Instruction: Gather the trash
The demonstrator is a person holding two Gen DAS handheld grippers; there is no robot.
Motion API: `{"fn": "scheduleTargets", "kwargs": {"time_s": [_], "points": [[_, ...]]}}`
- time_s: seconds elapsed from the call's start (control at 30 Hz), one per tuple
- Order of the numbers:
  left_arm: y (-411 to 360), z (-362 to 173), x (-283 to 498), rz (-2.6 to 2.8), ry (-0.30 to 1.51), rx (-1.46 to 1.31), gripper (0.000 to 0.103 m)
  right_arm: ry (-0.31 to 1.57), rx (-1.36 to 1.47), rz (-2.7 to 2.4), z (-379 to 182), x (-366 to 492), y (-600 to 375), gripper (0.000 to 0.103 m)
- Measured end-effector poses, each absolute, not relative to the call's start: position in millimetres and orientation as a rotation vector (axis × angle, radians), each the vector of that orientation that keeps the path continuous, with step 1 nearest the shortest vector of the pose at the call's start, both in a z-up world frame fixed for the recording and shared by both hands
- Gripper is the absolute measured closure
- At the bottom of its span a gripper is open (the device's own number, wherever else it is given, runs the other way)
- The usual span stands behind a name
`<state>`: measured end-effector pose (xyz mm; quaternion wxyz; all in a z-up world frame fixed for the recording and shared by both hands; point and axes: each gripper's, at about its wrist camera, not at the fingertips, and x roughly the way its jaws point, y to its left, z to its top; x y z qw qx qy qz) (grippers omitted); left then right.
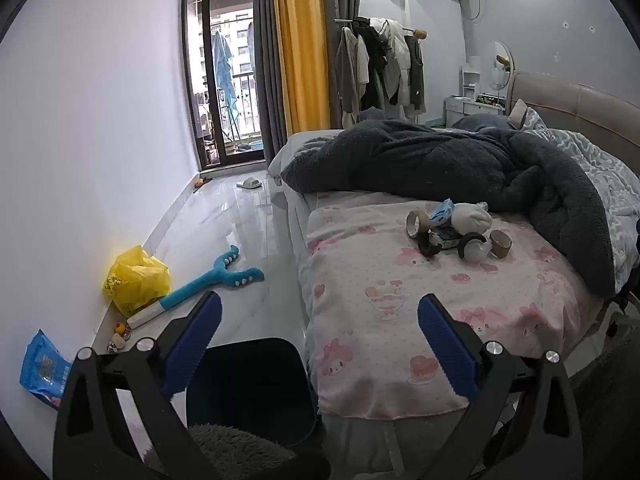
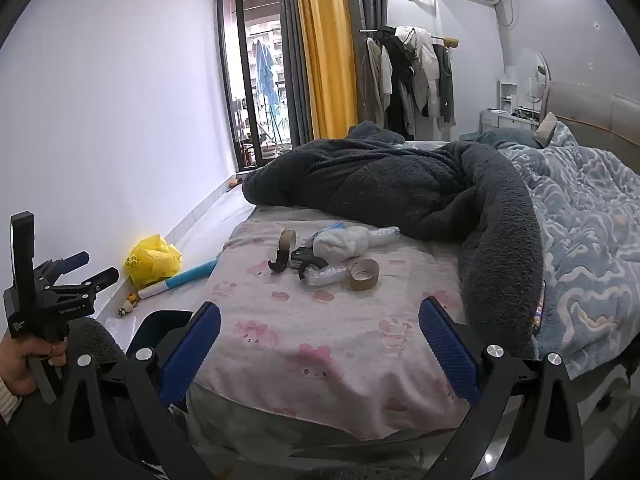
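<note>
A small heap of trash lies on the pink bed sheet (image 2: pixel 320 336): two cardboard tape cores (image 2: pixel 365 275) (image 2: pixel 287 241), a white wad (image 2: pixel 340 243), crumpled clear plastic bottles (image 2: pixel 326 274), black rings and a blue wrapper (image 1: pixel 442 211). The heap also shows in the left wrist view (image 1: pixel 460 232). A black bin (image 1: pixel 252 384) stands on the floor at the bed's near corner. My left gripper (image 1: pixel 319 312) is open and empty above the bin and bed edge; it also shows in the right wrist view (image 2: pixel 94 270). My right gripper (image 2: pixel 320 320) is open and empty, short of the heap.
A dark grey fleece blanket (image 2: pixel 400 184) and a blue patterned duvet (image 2: pixel 592 240) lie behind the heap. On the floor by the left wall are a yellow plastic bag (image 1: pixel 136 280), a blue plush toy (image 1: pixel 216 276), a blue wipes pack (image 1: pixel 42 368) and small toys.
</note>
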<state>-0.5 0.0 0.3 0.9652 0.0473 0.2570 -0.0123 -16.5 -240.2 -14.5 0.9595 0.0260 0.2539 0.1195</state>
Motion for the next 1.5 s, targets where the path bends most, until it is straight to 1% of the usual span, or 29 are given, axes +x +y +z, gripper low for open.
{"fn": "scheduleTargets", "kwargs": {"time_s": [1.5], "points": [[0.4,0.1,0.0,-0.028,0.529,0.087,0.003,0.510,0.066,0.247,-13.5,-15.0,-240.7,0.003]]}}
